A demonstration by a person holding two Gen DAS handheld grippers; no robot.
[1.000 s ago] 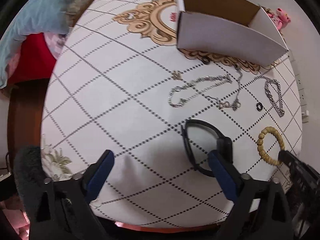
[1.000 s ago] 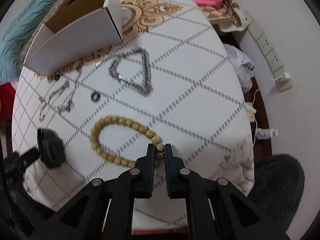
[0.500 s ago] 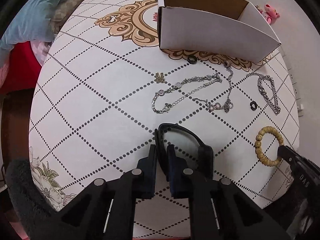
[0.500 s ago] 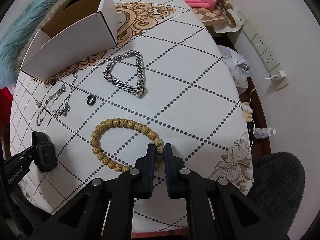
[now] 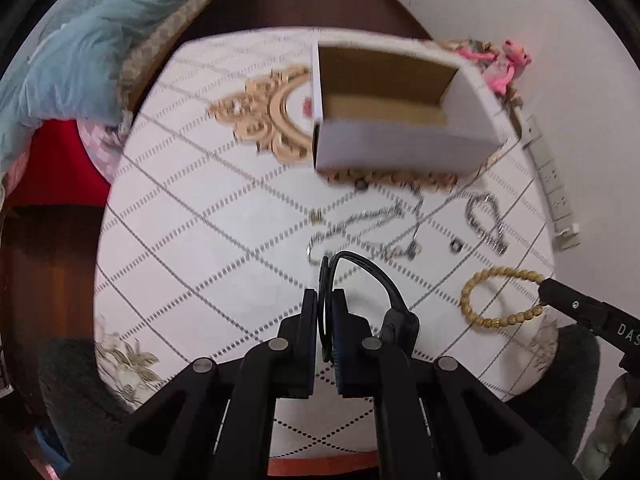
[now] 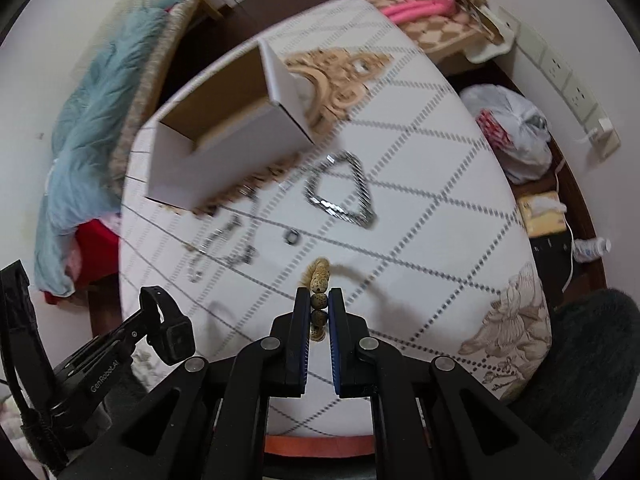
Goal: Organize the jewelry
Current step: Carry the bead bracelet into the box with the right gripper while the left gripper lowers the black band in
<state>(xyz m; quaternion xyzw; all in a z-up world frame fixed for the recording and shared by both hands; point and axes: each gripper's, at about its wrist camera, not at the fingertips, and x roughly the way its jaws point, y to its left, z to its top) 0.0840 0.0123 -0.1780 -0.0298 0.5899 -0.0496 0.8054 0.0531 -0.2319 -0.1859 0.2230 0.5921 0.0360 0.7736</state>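
Note:
My left gripper point(image 5: 324, 298) is shut on the strap of a black smartwatch point(image 5: 394, 318), which hangs above the table; the watch point(image 6: 176, 336) also shows at the lower left of the right wrist view. My right gripper point(image 6: 319, 298) is shut on a wooden bead bracelet point(image 6: 320, 276), seen edge-on and lifted off the cloth. In the left wrist view the bead bracelet point(image 5: 500, 298) dangles as a loop from the right gripper's tip. An open white cardboard box point(image 5: 400, 144) stands at the far side of the table.
On the patterned tablecloth point(image 5: 192, 240) lie thin silver chains point(image 5: 360, 232), a thick silver chain bracelet point(image 5: 486, 222), a small dark ring point(image 5: 455, 245), another ring point(image 5: 361, 185) by the box and a tiny gold charm point(image 5: 316, 215). A blue blanket point(image 5: 72, 52) lies left, a plastic bag point(image 6: 516, 132) right.
My left gripper closed on the watch strap, then both grippers rose. The watch and the bead bracelet have come up off the table and the view has pulled back.

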